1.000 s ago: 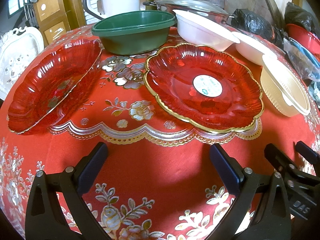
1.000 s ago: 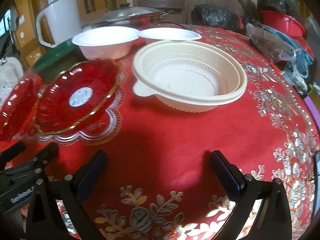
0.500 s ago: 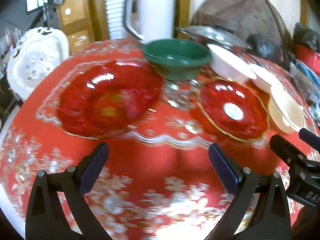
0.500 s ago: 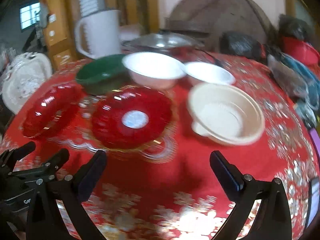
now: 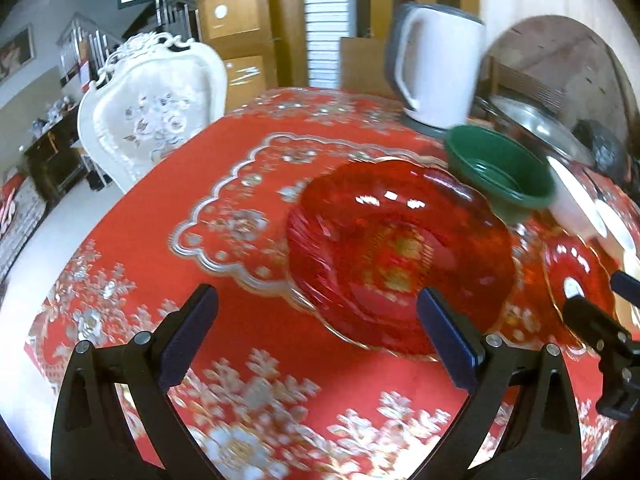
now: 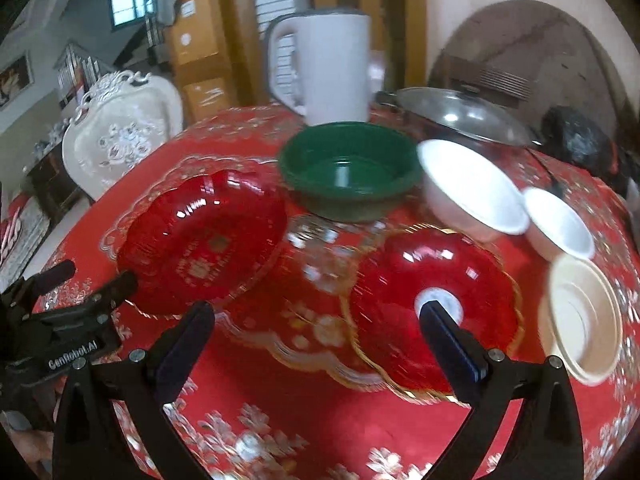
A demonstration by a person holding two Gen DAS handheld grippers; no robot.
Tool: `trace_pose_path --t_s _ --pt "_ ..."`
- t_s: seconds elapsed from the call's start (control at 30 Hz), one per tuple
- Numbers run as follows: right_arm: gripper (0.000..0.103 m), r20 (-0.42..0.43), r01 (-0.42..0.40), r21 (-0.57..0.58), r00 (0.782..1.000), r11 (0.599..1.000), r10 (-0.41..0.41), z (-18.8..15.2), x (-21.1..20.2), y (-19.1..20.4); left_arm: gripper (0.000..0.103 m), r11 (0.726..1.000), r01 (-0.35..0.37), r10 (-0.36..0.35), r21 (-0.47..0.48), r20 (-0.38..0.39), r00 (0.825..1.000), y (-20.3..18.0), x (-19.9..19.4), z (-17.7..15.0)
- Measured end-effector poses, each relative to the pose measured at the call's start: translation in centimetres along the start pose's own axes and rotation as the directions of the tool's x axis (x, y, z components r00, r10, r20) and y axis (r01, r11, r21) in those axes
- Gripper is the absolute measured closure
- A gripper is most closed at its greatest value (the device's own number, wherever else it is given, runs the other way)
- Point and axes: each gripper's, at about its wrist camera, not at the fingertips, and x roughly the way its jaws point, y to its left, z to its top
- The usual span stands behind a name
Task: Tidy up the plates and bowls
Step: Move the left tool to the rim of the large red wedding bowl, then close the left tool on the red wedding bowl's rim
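Observation:
A large red glass plate [image 5: 400, 252] [image 6: 204, 240] lies on the red tablecloth [image 5: 248, 320]. A second red plate with a gold rim and a white sticker [image 6: 432, 304] [image 5: 576, 280] lies to its right. Behind them stand a green bowl [image 6: 348, 172] [image 5: 500, 172], two white bowls [image 6: 472, 188] [image 6: 560, 224] and a cream bowl [image 6: 580, 316]. My left gripper [image 5: 316, 332] is open and empty, just in front of the large plate. My right gripper [image 6: 316, 332] is open and empty, in front of both plates.
A white kettle [image 5: 436, 72] [image 6: 324, 68] and a lidded steel pot [image 6: 456, 116] stand at the back of the table. A white ornate chair [image 5: 156, 104] stands beyond the table's left edge. Black bags [image 6: 580, 140] lie at the back right.
Both grippers have risen and turned left; the left one now faces the large red plate and the chair. Both stay open and empty.

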Motion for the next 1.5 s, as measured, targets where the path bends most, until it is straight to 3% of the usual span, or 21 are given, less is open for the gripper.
trace_pose_path --t_s 0.1,0.43,0.9,1.2,1.27,1.3,1.33,1.4,1.43,1.5 --pt "0.001 -0.021 -0.037 -0.024 0.999 0.999 0.037 1.1 0.9 1.5 0.002 1.0 -0.025 0.025 -0.011 -0.006 1.0 1.2 0.8 0.7" --pt "0.001 -0.068 -0.035 -0.045 0.997 0.998 0.032 2.5 4.0 3.5 0.002 0.999 -0.015 0.014 -0.028 -0.043 0.999 2.6 3.2 2.0" --pt "0.001 -0.14 -0.043 -0.006 0.989 0.999 0.042 3.7 7.7 3.0 0.002 1.0 0.0 -0.001 -0.012 -0.085 0.996 2.1 5.9 3.1" --pt "0.003 -0.221 -0.066 0.025 0.973 0.997 0.07 3.8 10.6 2.3 0.003 0.999 0.024 -0.021 0.02 -0.139 0.99 1.2 8.2 3.2" --pt "0.012 -0.231 -0.078 0.029 0.97 0.996 0.083 3.6 11.0 2.2 0.012 0.999 0.035 -0.032 0.022 -0.149 0.988 1.0 8.6 3.2" --pt "0.021 -0.239 -0.088 0.035 0.967 0.996 0.094 3.6 11.1 2.1 0.016 0.999 0.041 -0.037 0.021 -0.157 0.987 0.9 8.8 3.2" --pt "0.031 -0.248 -0.102 0.043 0.963 0.994 0.109 3.5 11.4 2.1 0.026 0.999 0.049 -0.044 0.021 -0.171 0.984 0.8 9.1 3.2" --pt "0.038 -0.261 -0.116 0.041 0.958 0.992 0.122 3.4 11.9 2.1 0.045 0.998 0.065 -0.06 0.018 -0.212 0.975 0.6 10.0 3.0" --pt "0.047 -0.251 -0.117 0.026 0.961 0.993 0.119 3.4 11.8 2.3 0.058 0.997 0.078 -0.073 0.016 -0.228 0.971 0.5 10.4 2.9" --pt "0.053 -0.248 -0.133 0.023 0.959 0.991 0.134 3.4 11.7 2.4 0.063 0.996 0.091 -0.085 0.017 -0.228 0.97 0.3 10.6 2.8"
